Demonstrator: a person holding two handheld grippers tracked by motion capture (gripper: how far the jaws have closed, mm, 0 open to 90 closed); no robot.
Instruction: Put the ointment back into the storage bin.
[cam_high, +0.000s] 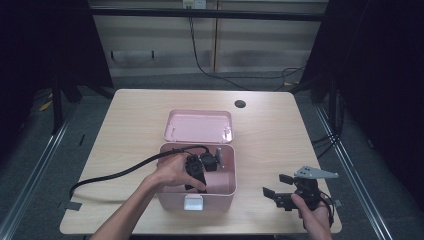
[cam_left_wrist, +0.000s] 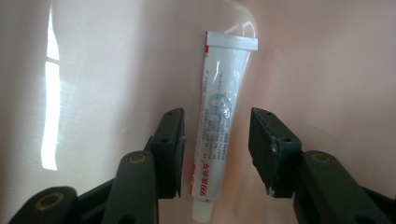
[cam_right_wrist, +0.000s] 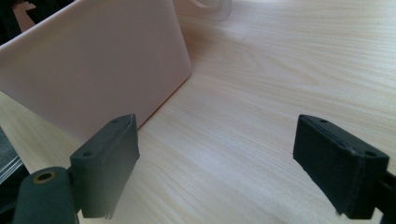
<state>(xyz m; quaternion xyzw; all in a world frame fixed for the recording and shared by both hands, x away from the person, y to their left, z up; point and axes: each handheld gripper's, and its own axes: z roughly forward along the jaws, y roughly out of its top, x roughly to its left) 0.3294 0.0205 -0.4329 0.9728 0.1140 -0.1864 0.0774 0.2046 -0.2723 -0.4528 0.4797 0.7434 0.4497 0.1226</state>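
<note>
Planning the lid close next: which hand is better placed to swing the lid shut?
Right, probably. The right gripper is open and empty, resting on the table beside the pink box. The left gripper is down inside the box, jaws open around the tube; it must withdraw before the lid closes.

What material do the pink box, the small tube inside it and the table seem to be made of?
Pink box: probably moulded plastic, smooth and glossy, since its inner wall mirrors bright light streaks in the left gripper view.
Tube: likely thin plastic or laminated foil, shiny, with a flat crimped end and printed text.
Table: pale wood grain, matte; solid wood or a printed laminate, hard to tell.
</note>
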